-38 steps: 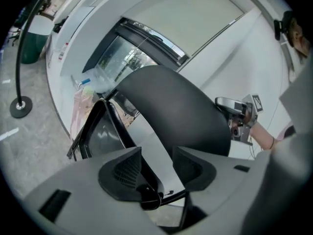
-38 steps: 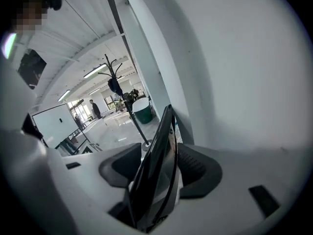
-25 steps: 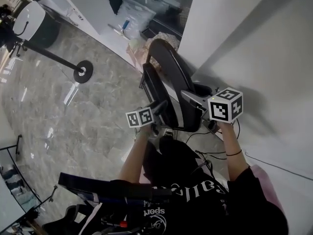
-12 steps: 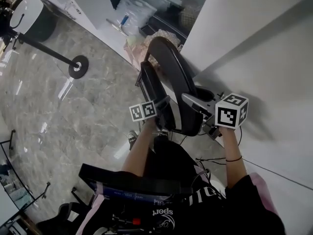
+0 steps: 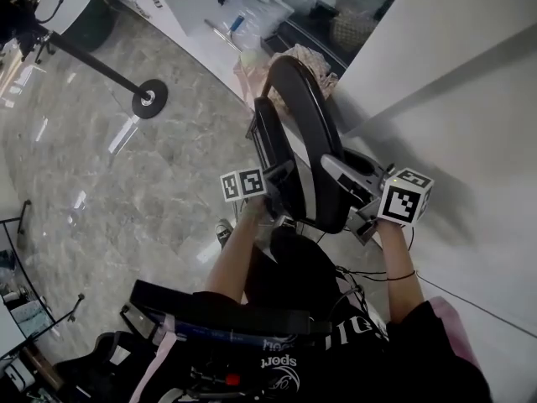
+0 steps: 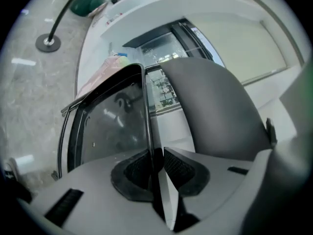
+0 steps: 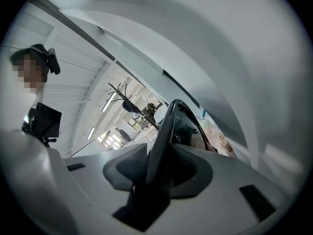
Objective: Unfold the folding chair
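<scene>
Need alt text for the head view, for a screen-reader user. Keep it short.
Looking steeply down, a person holds a black folding chair, still folded, standing on a marble floor beside a white wall. The left gripper and right gripper grip its frame from opposite sides, their jaws having just been closing on it.

My left claw (image 6: 157, 173), its jaws just closing, pinches the thin black frame edge of the folding chair (image 6: 145, 106) at lower centre.

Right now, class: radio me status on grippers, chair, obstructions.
Jaws just closed in: left gripper clamps thin edge of folding chair, right gripper its curved rim. Chair folded, upright. Wall close beside it.
</scene>
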The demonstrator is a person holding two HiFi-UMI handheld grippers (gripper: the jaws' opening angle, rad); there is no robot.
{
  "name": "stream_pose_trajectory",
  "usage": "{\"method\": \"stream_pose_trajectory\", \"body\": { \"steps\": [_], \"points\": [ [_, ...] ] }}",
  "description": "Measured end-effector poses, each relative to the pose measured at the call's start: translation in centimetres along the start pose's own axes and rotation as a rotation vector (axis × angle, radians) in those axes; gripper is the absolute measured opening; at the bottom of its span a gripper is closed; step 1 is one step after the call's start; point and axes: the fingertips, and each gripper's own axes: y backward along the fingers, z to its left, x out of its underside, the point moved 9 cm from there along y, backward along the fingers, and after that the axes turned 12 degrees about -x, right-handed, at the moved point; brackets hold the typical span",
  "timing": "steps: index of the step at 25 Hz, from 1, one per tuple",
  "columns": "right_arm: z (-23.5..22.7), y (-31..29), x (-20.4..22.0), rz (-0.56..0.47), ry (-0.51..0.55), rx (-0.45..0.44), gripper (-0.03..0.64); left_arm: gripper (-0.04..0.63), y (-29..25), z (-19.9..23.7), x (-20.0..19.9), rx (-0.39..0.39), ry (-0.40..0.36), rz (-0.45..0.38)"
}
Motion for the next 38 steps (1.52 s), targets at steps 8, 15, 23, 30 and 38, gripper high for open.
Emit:
{"method": "stream_pose_trajectory", "body": {
  "steps": [8,15,23,30,38],
  "points": [
    [5.1,-6.2,2.6,0.042,-0.015,-0.041,0.15,0.064,6.5,3.9,-0.1,0.067,0.158,-0.072],
    [10.1,-15.2,4.9,0.13,0.0,-0.087,0.138,0.064,14.0,8.5,-0.6,0.113,0.27,-0.163],
    [16.0,-26.8,8.4,0.213,0.022,-0.111,0.133,0.064,25.0,15.5,-3.0,0.112,0.288,-0.238],
    [18.8,-36.5,12.2,0.231,0.0,-0.147,0.133,0.057,34.6,23.2,-5.9,0.053,0.288,-0.312],
    [20.2,-43.8,14.9,0.289,-0.043,-0.184,0.129,0.052,42.2,30.1,-8.2,0.051,0.292,-0.366]
  ]
}}
